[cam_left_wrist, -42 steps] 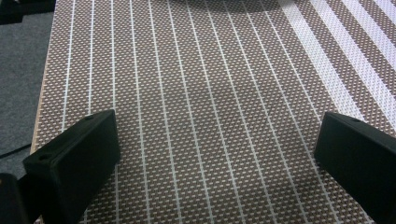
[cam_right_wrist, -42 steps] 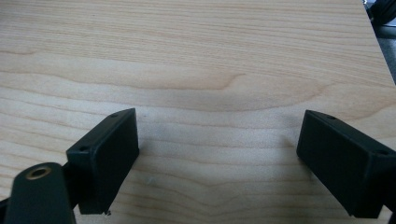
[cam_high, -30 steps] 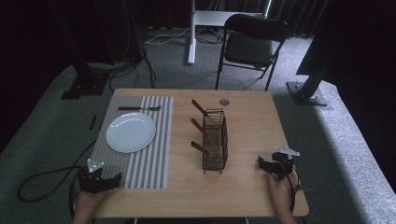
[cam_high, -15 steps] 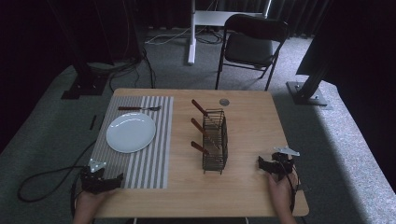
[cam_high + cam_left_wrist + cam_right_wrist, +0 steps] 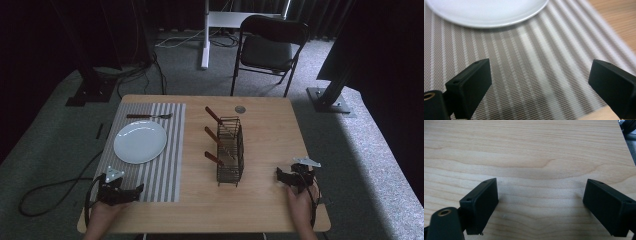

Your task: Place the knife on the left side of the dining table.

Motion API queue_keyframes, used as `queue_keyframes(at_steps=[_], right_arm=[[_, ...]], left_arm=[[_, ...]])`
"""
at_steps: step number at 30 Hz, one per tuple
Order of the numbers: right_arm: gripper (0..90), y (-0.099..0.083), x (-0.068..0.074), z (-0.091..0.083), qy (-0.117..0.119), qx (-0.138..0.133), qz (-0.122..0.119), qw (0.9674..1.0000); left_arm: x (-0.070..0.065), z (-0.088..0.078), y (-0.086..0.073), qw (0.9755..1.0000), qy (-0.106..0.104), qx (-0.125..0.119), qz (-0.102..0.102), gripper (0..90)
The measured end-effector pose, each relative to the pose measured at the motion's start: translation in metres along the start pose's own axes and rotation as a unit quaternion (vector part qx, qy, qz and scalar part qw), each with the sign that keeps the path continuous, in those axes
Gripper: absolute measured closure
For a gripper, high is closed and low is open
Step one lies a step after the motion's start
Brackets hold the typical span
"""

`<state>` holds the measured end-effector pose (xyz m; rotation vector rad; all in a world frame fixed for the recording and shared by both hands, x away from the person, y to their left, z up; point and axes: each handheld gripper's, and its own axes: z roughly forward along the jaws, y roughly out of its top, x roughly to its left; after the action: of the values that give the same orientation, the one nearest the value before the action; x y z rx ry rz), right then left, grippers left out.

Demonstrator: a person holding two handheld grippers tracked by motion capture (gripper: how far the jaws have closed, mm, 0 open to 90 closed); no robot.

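— What are the two grippers doing?

— The left gripper (image 5: 134, 190) is resting over the striped placemat (image 5: 536, 75), jaws wide apart and holding nothing. The white plate (image 5: 140, 141) is lying just ahead of it.

— And the right one?

— The right gripper (image 5: 281, 175) is sitting on the bare wooden table (image 5: 536, 150), jaws also spread and empty. The wire rack (image 5: 230, 150) (three brown-handled utensils are sticking out of it) is standing between the grippers, nearer the right one. A fork (image 5: 149, 116) is lying beyond the plate.

White plate (image 5: 140, 141) on striped placemat (image 5: 165, 165)
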<state>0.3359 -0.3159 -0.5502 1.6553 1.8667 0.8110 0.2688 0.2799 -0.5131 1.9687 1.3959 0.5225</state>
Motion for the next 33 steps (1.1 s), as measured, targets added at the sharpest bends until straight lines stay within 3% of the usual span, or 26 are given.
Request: queue_keyframes(at_steps=[3,11,21,23,33], right_arm=[[12.1,0.0,0.0,0.0,0.0,0.0,0.0,1.0],[12.2,0.0,0.0,0.0,0.0,0.0,0.0,1.0],[12.1,0.0,0.0,0.0,0.0,0.0,0.0,1.0],[12.2,0.0,0.0,0.0,0.0,0.0,0.0,1.0],[12.2,0.0,0.0,0.0,0.0,0.0,0.0,1.0]], left_arm=[[-0.004,-0.002,0.004,0.9999,-0.01,-0.002,0.001,5.1],[-0.029,-0.007,0.024,0.9984,-0.045,-0.015,0.031,6.0],[-0.059,-0.012,0.047,0.9936,-0.087,-0.029,0.067,6.0],[-0.068,-0.015,0.053,0.9915,-0.102,-0.037,0.072,7.4],[-0.097,-0.016,0.072,0.9854,-0.125,-0.048,0.105,7.7]])
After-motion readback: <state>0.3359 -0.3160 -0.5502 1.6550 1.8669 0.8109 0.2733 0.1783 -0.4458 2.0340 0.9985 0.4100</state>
